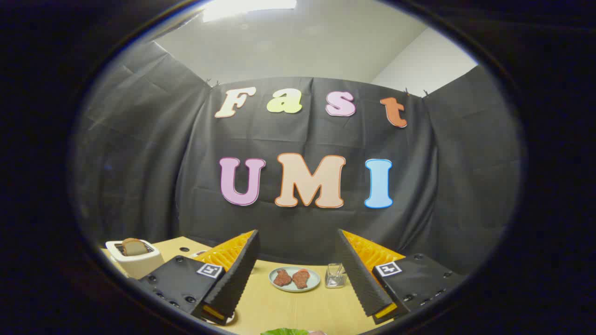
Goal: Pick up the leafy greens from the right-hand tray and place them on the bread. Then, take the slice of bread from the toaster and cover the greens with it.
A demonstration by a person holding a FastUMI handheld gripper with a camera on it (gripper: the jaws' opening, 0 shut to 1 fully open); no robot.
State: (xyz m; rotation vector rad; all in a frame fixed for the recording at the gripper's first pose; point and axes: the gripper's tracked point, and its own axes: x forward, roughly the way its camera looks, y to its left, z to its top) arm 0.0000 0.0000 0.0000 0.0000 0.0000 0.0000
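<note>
Nearest us, green leafy greens (285,331) lie on the wooden table (279,307) between the gripper (298,304) fingers, which we hold wide apart, gripping nothing. Beyond them sits a pale round plate (294,279) with two reddish meat pieces. Far left, a brown bread slice (133,246) stands in the white toaster (135,260).

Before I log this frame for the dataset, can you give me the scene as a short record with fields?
gripper: open, fingers spread apart, nothing between them
toaster: white, off to the left of the fingers, a bread slice standing in its slot
plate: beyond the fingers, holding two reddish-brown pieces
glass: small, clear, right beside the plate
leafy greens: green edge just below the fingers, mostly cut off
table: light wood
</note>
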